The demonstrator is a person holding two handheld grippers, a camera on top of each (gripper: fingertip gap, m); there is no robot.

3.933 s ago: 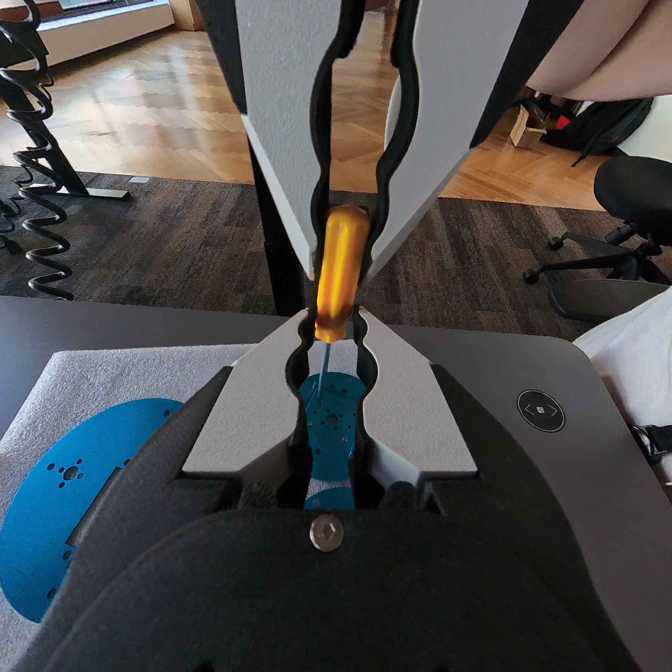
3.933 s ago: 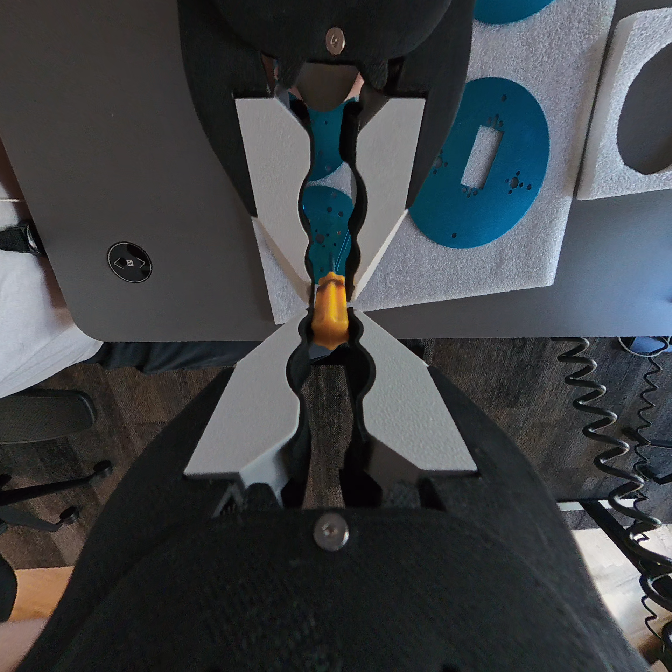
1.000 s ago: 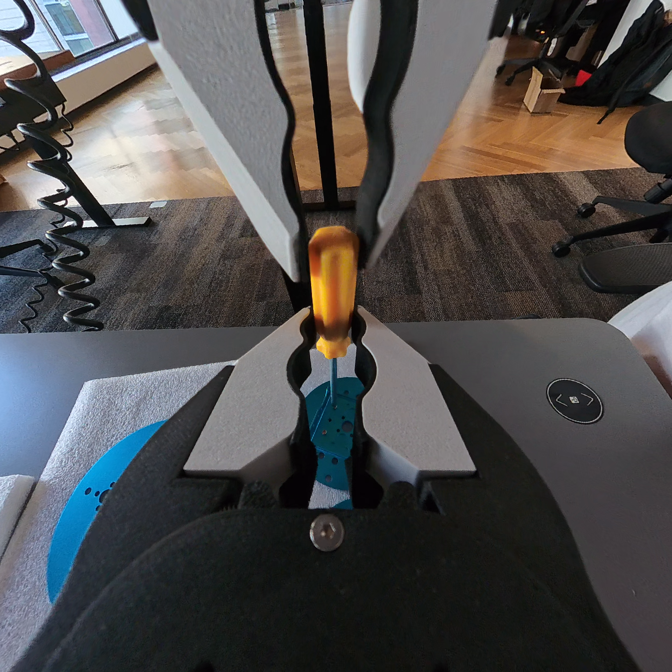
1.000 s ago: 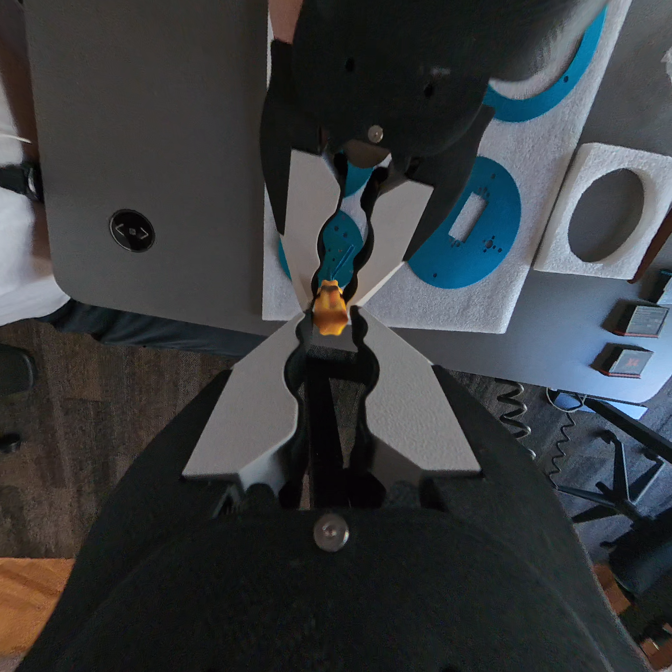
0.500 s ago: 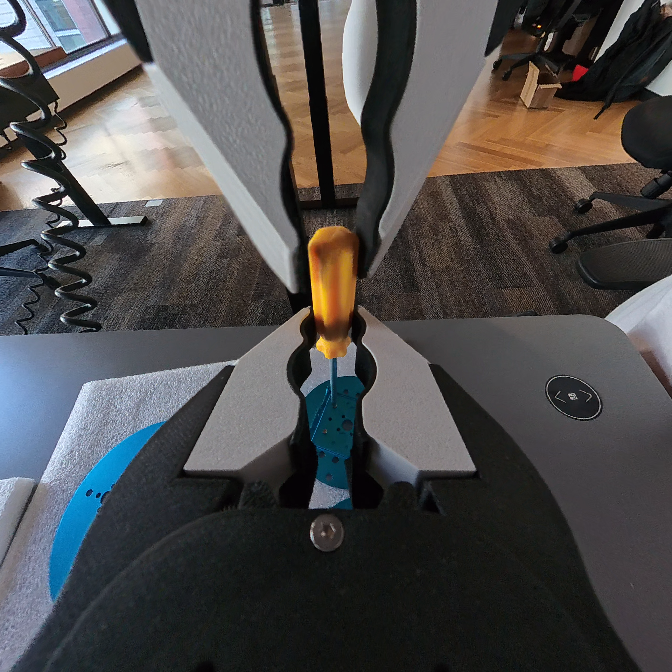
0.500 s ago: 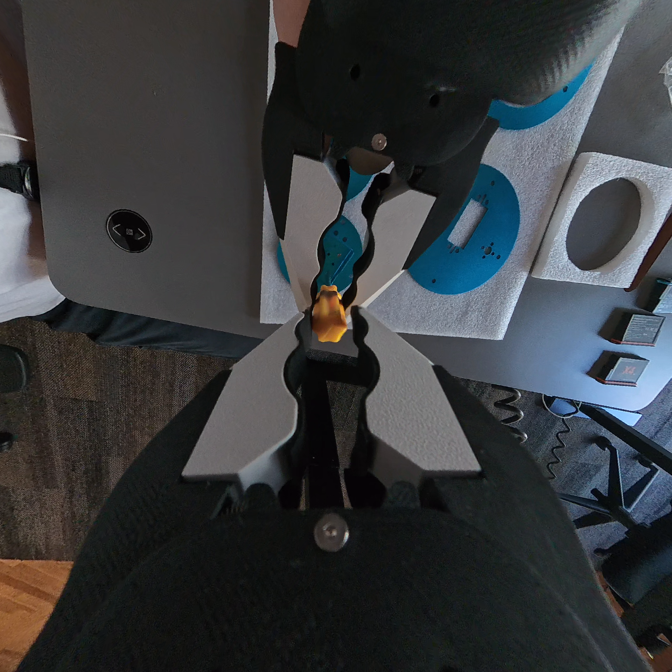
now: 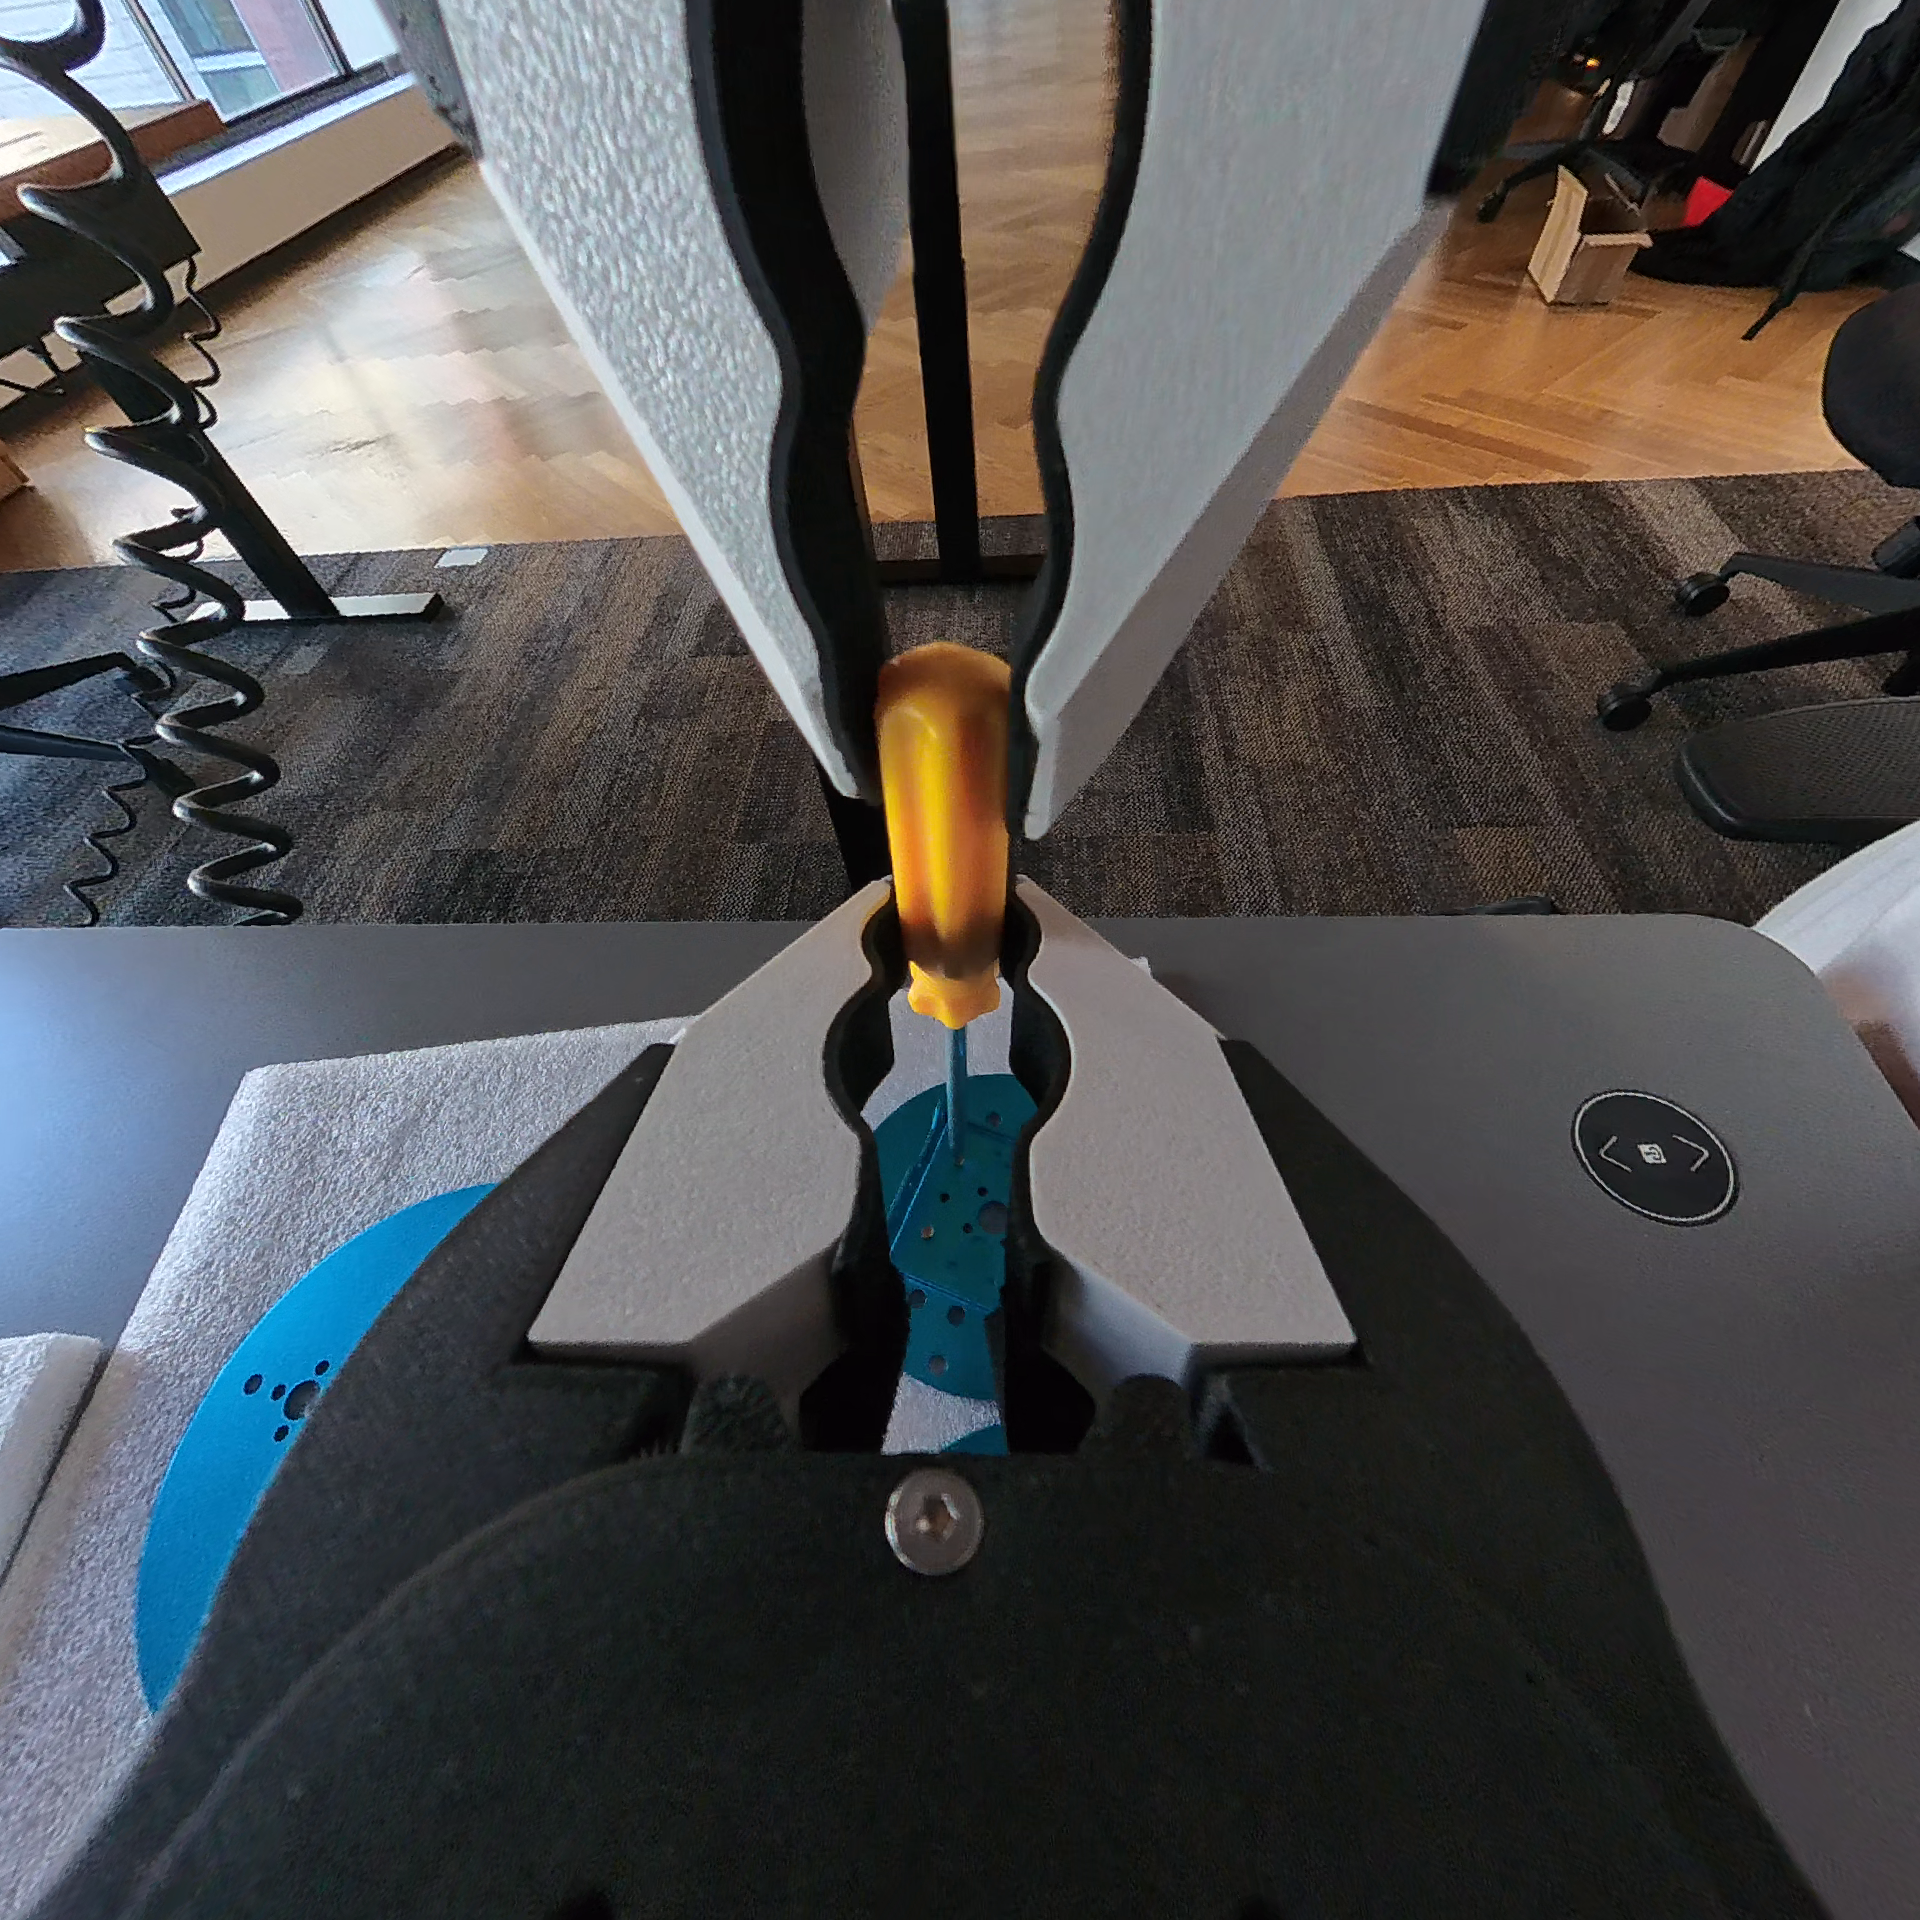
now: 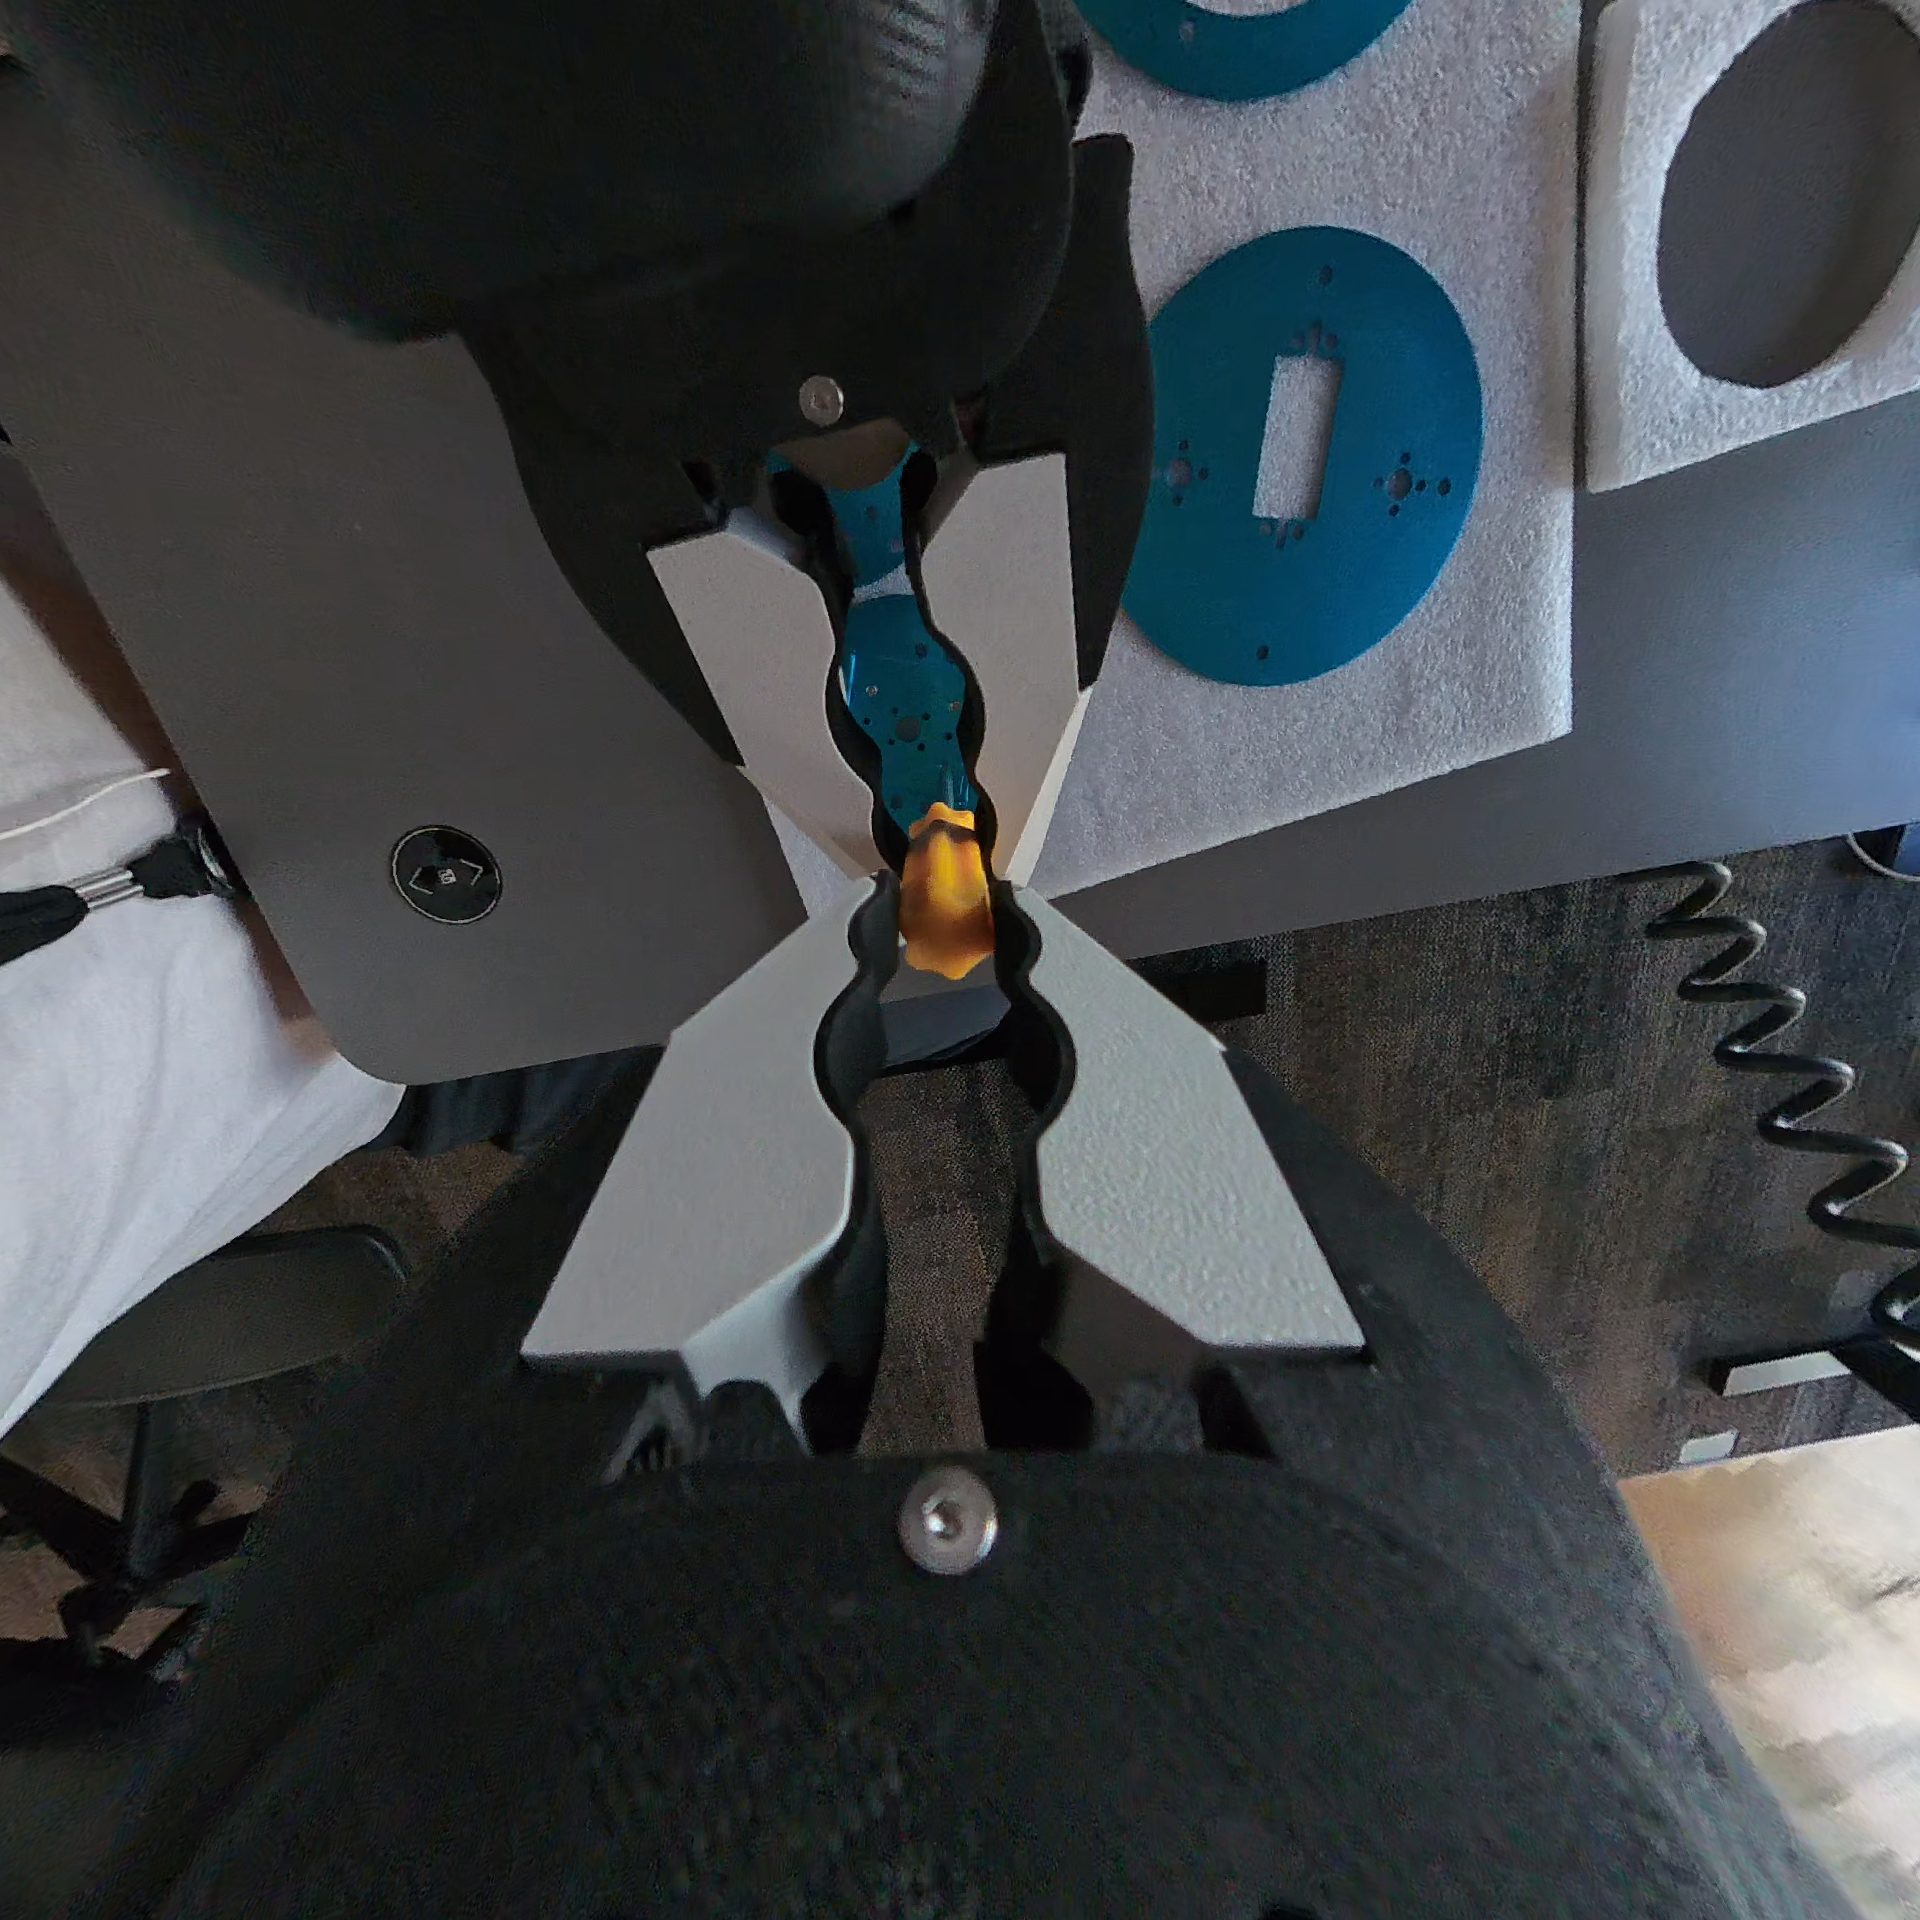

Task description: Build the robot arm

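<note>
Since the earlier frame, right gripper (image 8: 940, 894) has closed in; its jaws clamp the upright screwdriver (image 7: 943, 821) handle's top, left gripper (image 7: 951, 914) jaws pinching lower, tip on blue plate (image 7: 951, 1195) on table (image 7: 1455, 1039).

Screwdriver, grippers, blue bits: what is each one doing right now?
Screwdriver: upright, tip down on the blue bracket.
Left gripper: shut on screwdriver's lower handle.
Right gripper: shut on its handle top.
Blue bracket: lying on white foam pad.
Blue disc: flat on the pad.

One screwdriver (image 7: 943, 821), three blue plates (image 8: 1299, 457), two foam pads (image 8: 1340, 748).
</note>
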